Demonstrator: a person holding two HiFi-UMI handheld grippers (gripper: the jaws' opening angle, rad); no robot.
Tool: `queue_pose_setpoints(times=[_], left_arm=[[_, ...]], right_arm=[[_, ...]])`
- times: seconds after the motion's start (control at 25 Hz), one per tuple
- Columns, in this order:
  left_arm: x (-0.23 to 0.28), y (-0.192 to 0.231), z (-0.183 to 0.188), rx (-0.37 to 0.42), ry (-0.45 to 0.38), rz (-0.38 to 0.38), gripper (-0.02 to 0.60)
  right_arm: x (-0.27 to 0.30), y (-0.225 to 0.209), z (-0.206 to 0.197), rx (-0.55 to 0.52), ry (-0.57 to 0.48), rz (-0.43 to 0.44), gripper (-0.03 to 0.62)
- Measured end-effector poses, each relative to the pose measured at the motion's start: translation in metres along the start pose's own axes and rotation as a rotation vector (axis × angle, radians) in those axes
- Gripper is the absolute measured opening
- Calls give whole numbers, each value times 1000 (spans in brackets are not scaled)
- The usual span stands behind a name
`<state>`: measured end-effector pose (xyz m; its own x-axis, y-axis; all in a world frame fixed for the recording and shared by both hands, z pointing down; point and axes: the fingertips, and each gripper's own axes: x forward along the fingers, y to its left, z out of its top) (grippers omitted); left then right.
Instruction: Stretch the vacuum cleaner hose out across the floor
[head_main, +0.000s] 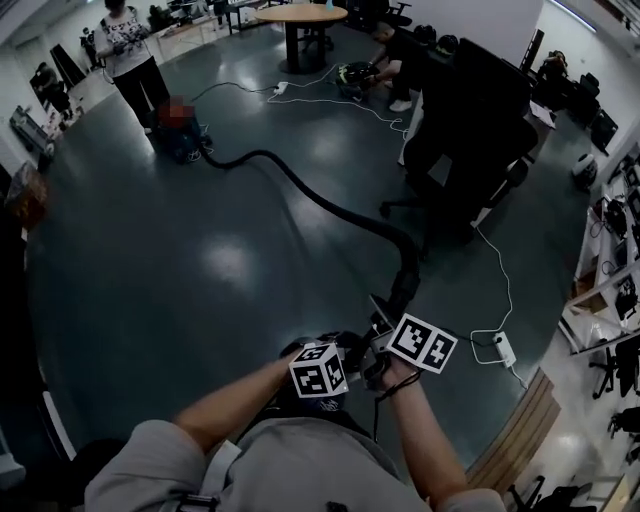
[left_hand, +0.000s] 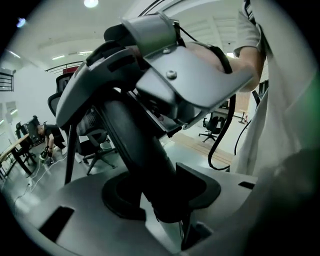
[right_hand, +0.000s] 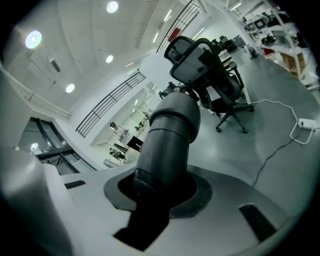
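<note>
On floor, far upper left: vacuum cleaner (head_main: 183, 140), beside standing person (head_main: 130, 50). From it hose (head_main: 300, 185) snakes across floor toward bottom centre, rising off floor near my hands. My left tool (head_main: 320, 371) clamped on dark end of hose. My right tool (head_main: 422, 343) just beside it, clamped on grey cuff (right_hand: 172, 130) further up. Office chair (head_main: 470, 140) right of hose.

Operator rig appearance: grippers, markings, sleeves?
The left gripper and right gripper each carry a white cube with black square markers. Bodies are pale grey plastic with dark pads around the jaw opening. The person wears a grey short-sleeved shirt.
</note>
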<state>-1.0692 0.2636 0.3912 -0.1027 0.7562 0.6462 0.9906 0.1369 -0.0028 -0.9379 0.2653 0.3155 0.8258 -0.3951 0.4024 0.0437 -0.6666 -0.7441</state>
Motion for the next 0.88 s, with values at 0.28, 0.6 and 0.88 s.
queue_pose_setpoints(times=[0.28,0.6,0.88], left_arm=[[-50,-51,-40,-53,8,26,196],[-57,-66,-104,-93,58,66,187],[-67,-85,-117,-146,122,86,189]], right_arm=[[-15,51,-66,-129,121,43,175],[-44,45,-94,-258,234,80,224],[-51,47,-75,-1133,441,276,224]])
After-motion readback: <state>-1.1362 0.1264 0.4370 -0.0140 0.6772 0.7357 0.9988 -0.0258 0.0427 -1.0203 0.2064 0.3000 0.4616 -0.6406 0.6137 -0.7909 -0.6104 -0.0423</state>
